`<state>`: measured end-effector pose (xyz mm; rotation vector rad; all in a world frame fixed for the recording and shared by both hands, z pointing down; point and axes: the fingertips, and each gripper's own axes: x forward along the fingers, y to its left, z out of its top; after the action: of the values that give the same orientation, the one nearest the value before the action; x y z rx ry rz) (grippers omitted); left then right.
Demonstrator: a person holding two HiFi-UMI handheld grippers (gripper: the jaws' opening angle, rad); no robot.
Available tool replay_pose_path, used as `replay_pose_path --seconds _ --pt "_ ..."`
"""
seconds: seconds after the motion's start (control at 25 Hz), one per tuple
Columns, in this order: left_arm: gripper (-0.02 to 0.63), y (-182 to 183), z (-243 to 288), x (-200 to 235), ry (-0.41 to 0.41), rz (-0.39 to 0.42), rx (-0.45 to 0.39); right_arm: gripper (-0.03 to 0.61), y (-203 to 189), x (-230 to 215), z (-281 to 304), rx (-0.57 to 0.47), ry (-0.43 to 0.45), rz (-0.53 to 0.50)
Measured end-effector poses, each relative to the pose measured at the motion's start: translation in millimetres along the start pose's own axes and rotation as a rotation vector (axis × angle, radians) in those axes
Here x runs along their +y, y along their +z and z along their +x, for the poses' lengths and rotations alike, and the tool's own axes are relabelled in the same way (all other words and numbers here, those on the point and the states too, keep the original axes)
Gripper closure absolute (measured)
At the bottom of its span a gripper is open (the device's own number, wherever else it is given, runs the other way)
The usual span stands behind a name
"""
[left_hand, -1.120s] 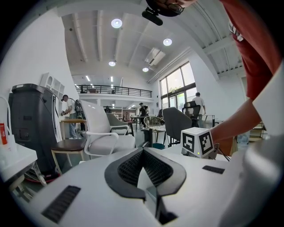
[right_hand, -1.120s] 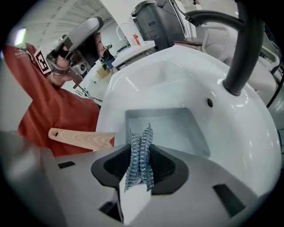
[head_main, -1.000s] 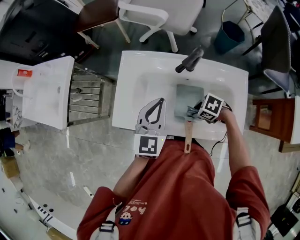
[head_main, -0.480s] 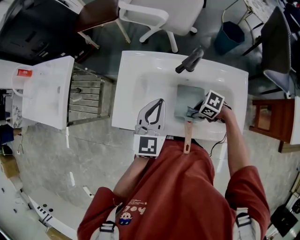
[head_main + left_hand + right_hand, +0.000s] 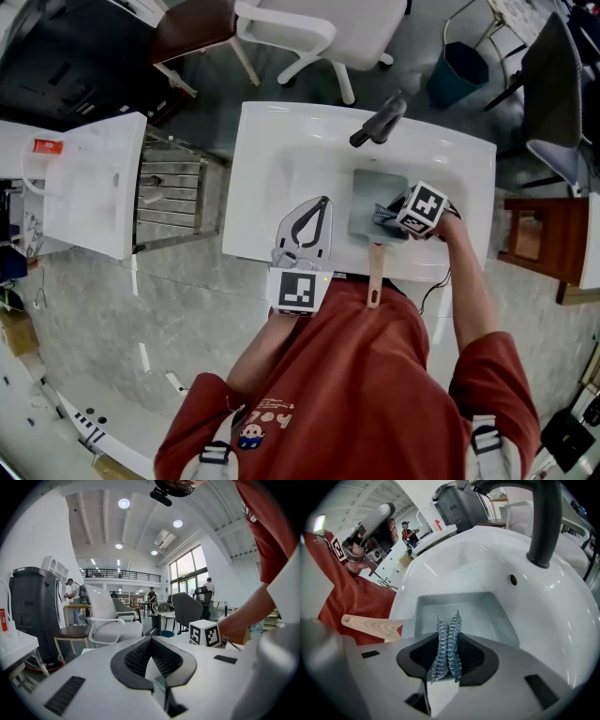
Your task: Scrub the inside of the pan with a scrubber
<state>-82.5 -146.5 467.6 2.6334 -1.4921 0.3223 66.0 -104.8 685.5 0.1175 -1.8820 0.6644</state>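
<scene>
A square grey pan (image 5: 371, 195) lies in the white sink (image 5: 272, 150), and its wooden handle (image 5: 375, 276) sticks out over the front rim toward me. My right gripper (image 5: 388, 218) hangs over the pan's near right part, shut on a blue-silver mesh scrubber (image 5: 382, 221). In the right gripper view the scrubber (image 5: 446, 648) stands pinched between the jaws of the right gripper (image 5: 449, 620), above the pan's floor (image 5: 461, 613); whether it touches the pan I cannot tell. My left gripper (image 5: 316, 208) rests on the sink's front rim left of the pan, shut and holding nothing (image 5: 150, 641).
A black faucet (image 5: 380, 122) arches over the sink's far side, and an overflow hole (image 5: 513, 579) sits in the basin wall below it. A white chair (image 5: 319, 28) and a teal bin (image 5: 459, 70) stand beyond the sink. A metal rack (image 5: 173, 202) and a white counter (image 5: 94, 183) lie left.
My right gripper has shifted the scrubber slightly farther into the pan, away from me. The left gripper and the pan have stayed where they were.
</scene>
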Motion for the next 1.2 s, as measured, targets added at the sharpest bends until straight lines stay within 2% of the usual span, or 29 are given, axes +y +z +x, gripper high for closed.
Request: replay_pose_path --seconds 0.28,0.44,0.64,0.8,1.2 --pt "0.603 1 2 -1 -0.001 0.018 -0.009 0.443 5 -27 6 -0.001 -0.132 -0.052" --pt "0.603 1 1 1 0.004 0.023 -0.009 0.443 7 -46 8 0.011 -0.243 -0.092" --pt "0.603 -1 -2 3 0.009 0.002 0.007 0.443 8 -60 18 0.028 -0.333 -0.14" --pt "0.603 0 -3 3 0.012 0.007 -0.012 0.445 9 -76 23 0.009 -0.451 -0.194" --pt "0.603 -1 -5 2 0.003 -0.016 0.011 0.445 10 -76 27 -0.01 -0.507 -0.218"
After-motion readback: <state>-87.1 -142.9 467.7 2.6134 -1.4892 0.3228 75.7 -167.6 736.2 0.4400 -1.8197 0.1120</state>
